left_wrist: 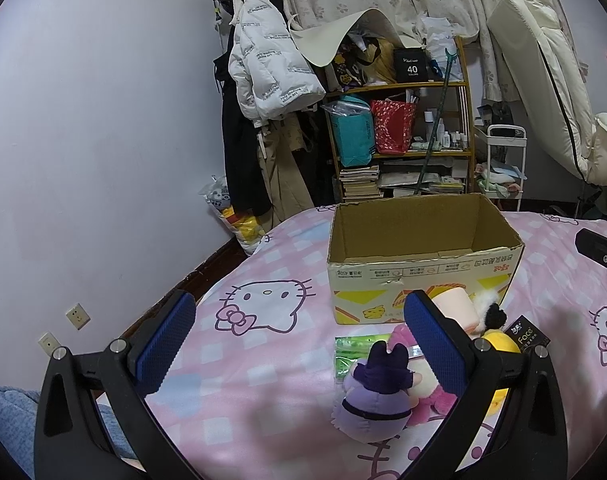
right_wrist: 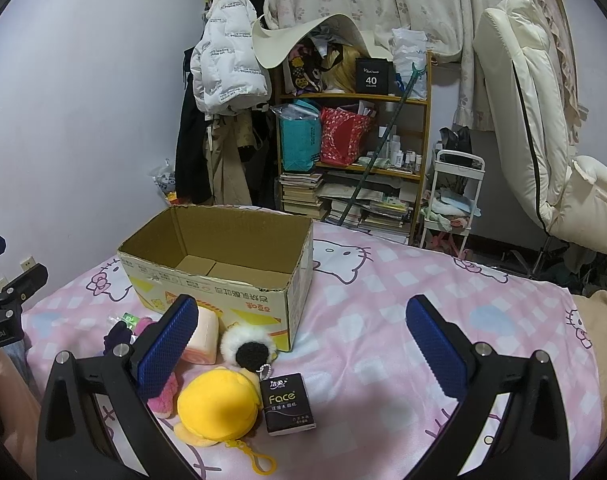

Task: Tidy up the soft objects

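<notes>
From the left wrist camera, the left gripper (left_wrist: 299,340) hangs over a bed (left_wrist: 263,400) covered in a pink Hello Kitty sheet, its blue-padded fingers (left_wrist: 165,344) spread wide with nothing between them. An open cardboard box (left_wrist: 419,256) stands upright on the sheet ahead, with nothing visible inside. In front of the box lies a cluster of soft things: a purple plush doll (left_wrist: 373,400) nearest the camera, a pink plush (left_wrist: 427,392) touching its right side, a green packet (left_wrist: 353,350) just behind it, a pink roll-cake squishy (left_wrist: 455,306) against the box front, and a white-and-black pompom (left_wrist: 489,308) beside it. A yellow plush (left_wrist: 499,344) and a black Face tissue pack (left_wrist: 529,334) sit to the right, partly hidden by the right finger. The right gripper's black body shows at the far right edge.

From the right wrist camera, the right gripper (right_wrist: 301,340) is likewise wide open and holds nothing. The yellow plush (right_wrist: 217,408), with a yellow clip, lies near the left finger; the Face tissue pack (right_wrist: 289,404) touches its right side. The pompom (right_wrist: 247,346) and squishy (right_wrist: 201,338) rest against the box (right_wrist: 223,276). A cluttered bookshelf (right_wrist: 351,152) stands beyond the bed
</notes>
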Demonstrator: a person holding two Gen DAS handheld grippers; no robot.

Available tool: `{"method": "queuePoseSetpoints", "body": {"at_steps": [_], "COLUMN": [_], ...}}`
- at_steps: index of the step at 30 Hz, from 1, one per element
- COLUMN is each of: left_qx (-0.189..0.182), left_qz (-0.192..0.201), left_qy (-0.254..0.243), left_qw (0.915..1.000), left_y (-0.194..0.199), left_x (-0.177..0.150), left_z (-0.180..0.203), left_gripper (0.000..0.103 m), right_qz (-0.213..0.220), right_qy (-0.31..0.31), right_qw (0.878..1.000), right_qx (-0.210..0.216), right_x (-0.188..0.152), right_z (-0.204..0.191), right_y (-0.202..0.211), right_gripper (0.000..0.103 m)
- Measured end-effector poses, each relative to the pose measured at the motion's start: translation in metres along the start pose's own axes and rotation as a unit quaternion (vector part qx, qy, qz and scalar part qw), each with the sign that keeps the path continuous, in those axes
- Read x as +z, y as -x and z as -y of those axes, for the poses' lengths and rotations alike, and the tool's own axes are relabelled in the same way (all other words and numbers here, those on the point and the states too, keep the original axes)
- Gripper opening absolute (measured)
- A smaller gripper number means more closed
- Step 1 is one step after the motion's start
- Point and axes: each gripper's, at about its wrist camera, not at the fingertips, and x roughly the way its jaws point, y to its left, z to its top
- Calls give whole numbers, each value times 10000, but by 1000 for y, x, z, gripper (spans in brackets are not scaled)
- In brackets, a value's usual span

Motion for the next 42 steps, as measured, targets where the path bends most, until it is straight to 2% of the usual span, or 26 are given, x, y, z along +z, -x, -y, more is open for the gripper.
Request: {"method": "queuePoseSetpoints", "body": {"at_steps": [42], "left_qx": [-46], "left_qz": [-56], "left_qy": [-107], "left_qw": [9999], "left_y": [-1], "left_x": [-5], "left_z": [8], "left_gripper": [103], "right_qz": [-24], "right_qy": [-9], "right_qw": [10000], "right_qx": [16], "right_x": [-1], "right_z": [1], "right_y": [-1], "right_gripper": [103]}}
